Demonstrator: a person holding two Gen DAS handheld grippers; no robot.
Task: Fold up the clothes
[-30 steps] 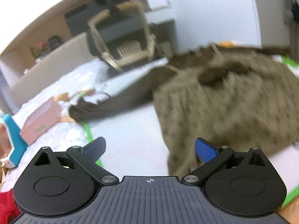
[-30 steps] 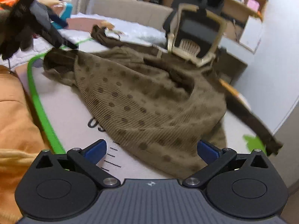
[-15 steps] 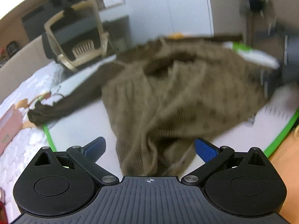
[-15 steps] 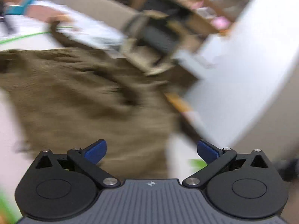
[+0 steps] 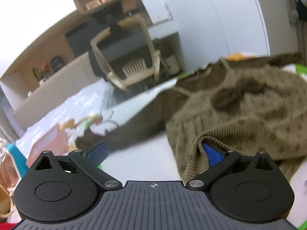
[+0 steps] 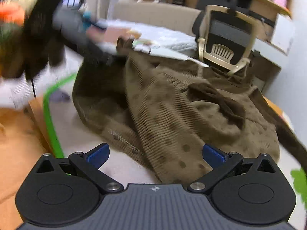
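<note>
The left gripper (image 5: pixel 154 152) is spread wide, its right pad (image 5: pixel 212 156) tucked under a fold of the brown dotted sweater (image 5: pixel 249 118), apparently touching it. The right gripper (image 6: pixel 155 154) gapes wide over the sweater's near hem, gripping nothing. The sweater lies rumpled on a white mat (image 5: pixel 145 153); a chair (image 6: pixel 226 38) stands beyond it.

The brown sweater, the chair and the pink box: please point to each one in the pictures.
sweater (image 6: pixel 172 115): right wrist view, on the ribbed dotted front.
chair (image 6: pixel 228 38): right wrist view, on the dark mesh backrest.
pink box (image 5: pixel 49 143): left wrist view, on its side face.
</note>
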